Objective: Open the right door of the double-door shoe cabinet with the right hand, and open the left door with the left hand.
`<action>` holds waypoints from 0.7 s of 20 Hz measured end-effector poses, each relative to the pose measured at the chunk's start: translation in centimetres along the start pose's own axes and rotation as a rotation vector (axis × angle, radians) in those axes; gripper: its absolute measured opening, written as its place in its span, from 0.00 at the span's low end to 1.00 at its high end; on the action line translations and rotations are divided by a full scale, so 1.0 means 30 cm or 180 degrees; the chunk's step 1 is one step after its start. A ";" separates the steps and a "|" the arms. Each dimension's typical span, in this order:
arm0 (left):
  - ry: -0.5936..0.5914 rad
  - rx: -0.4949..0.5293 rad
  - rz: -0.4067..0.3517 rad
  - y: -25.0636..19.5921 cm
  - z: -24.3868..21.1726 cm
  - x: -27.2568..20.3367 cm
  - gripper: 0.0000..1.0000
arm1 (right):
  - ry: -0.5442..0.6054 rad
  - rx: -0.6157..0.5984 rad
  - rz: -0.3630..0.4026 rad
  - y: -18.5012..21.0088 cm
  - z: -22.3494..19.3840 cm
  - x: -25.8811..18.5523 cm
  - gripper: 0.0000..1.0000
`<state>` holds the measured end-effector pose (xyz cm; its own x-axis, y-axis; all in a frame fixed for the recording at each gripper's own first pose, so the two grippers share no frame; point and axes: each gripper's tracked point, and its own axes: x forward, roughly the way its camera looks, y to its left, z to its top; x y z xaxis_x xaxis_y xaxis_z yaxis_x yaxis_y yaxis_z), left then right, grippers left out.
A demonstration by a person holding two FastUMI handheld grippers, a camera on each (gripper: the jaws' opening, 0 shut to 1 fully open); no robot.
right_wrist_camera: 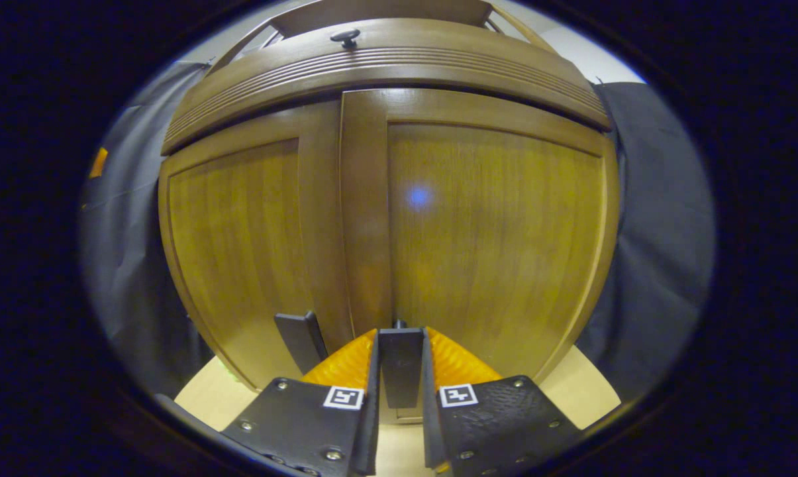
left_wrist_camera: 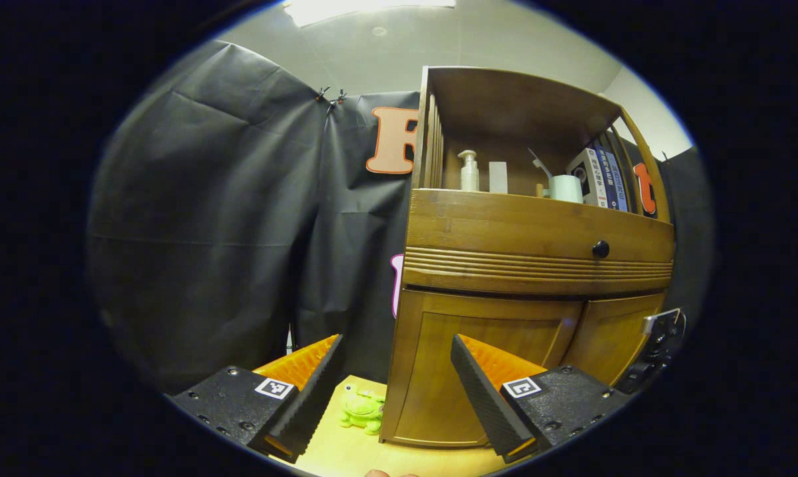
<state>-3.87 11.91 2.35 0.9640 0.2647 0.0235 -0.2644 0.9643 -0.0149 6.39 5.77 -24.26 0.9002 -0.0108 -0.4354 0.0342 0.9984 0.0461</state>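
The wooden shoe cabinet (left_wrist_camera: 538,225) stands ahead of me and to the right in the left gripper view. Its left door (left_wrist_camera: 478,364) and right door (left_wrist_camera: 614,338) sit below a drawer. My left gripper (left_wrist_camera: 396,340) is open with nothing between its fingers, some way in front of the cabinet's left corner. The right gripper (left_wrist_camera: 660,344) shows at the right door. In the right gripper view, my right gripper (right_wrist_camera: 400,334) is shut on the right door's dark handle (right_wrist_camera: 400,364). The left door's handle (right_wrist_camera: 299,341) stands free beside it. Both doors look closed.
A green toy frog (left_wrist_camera: 363,409) lies on the light wooden surface (left_wrist_camera: 346,457) by the cabinet's left corner. The drawer carries a black knob (left_wrist_camera: 600,249). On the open shelf above are a pump bottle (left_wrist_camera: 469,171), a cup (left_wrist_camera: 565,188) and books (left_wrist_camera: 604,177).
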 end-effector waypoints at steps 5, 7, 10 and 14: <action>-0.0003 0.0005 -0.0117 -0.043 -0.003 -0.023 0.98 | -0.0020 0.0070 -0.0019 -0.017 0.026 -0.025 0.28; 0.0008 0.0007 -0.0180 -0.066 -0.007 -0.033 0.98 | -0.0034 0.0098 -0.0030 -0.025 0.027 -0.032 0.28; 0.0029 0.0009 -0.0290 -0.112 -0.014 -0.046 0.99 | -0.0055 0.0117 -0.0045 -0.028 0.045 -0.045 0.28; 0.0056 0.0011 -0.0450 -0.176 -0.026 -0.062 0.98 | -0.0055 0.0142 -0.0049 -0.033 0.070 -0.060 0.28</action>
<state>-4.26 6.32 1.60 0.9920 0.1260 0.0077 -0.1259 0.9920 -0.0094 5.63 4.68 -21.62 0.9068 -0.0275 -0.4207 0.0672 0.9945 0.0798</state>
